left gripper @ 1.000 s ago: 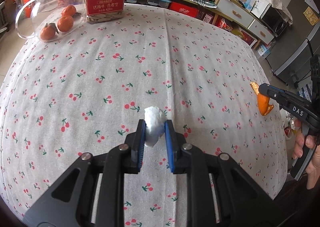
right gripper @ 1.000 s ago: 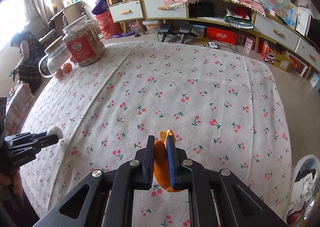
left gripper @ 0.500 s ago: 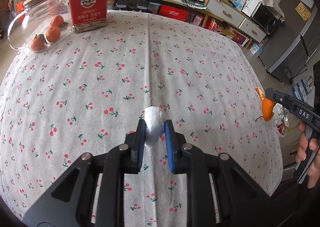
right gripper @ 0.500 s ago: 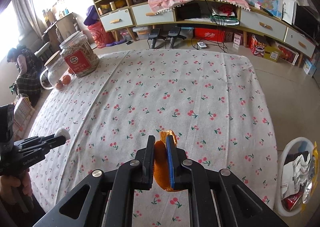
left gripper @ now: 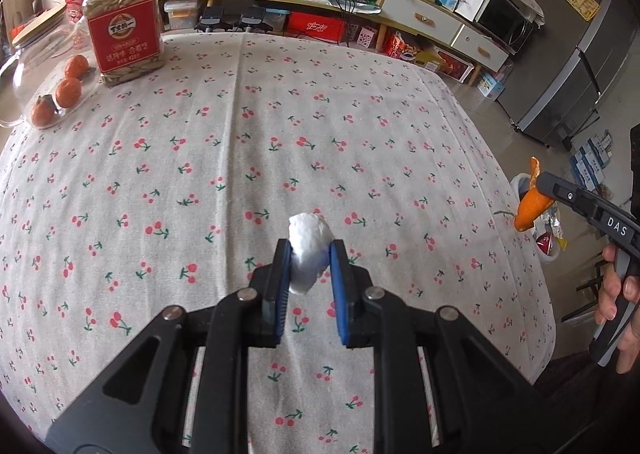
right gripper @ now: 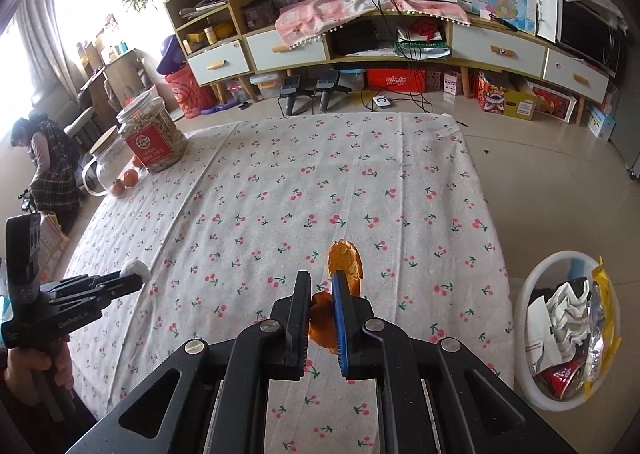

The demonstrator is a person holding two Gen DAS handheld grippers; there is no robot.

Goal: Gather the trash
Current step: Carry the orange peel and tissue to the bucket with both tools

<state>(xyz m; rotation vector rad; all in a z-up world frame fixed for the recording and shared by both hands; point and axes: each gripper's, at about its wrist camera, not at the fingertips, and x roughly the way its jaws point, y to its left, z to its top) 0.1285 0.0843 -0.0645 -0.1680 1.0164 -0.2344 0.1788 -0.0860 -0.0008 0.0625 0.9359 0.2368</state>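
Two grippers are up over the worktop (left gripper: 240, 142), which wears a cherry-print cloth, and each carries one scrap of trash. The left gripper (left gripper: 309, 266) has its fingers clamped on a crumpled white paper wad (left gripper: 308, 250), held clear above the cloth. The right gripper (right gripper: 321, 298) has its fingers pressed together on a piece of orange peel (right gripper: 345, 264), whose upper end sticks out past the tips.

The left wrist view catches the right gripper (left gripper: 538, 184) side-on at the worktop's right edge, with the peel (left gripper: 530, 206) hanging from it and a hand (left gripper: 618, 310) around the handle. Only the right wrist view shows the white waste basket (right gripper: 532, 386) on the floor beside the worktop, already stuffed with wrappers and paper. It also shows the left gripper (right gripper: 136, 274) from the side with the wad (right gripper: 134, 267) at its tip, and a person (right gripper: 48, 170) crouched far left.

A seed jar with a red label (left gripper: 124, 22), a glass jar (left gripper: 40, 50) and three small oranges (left gripper: 68, 92) stand at the far left corner.
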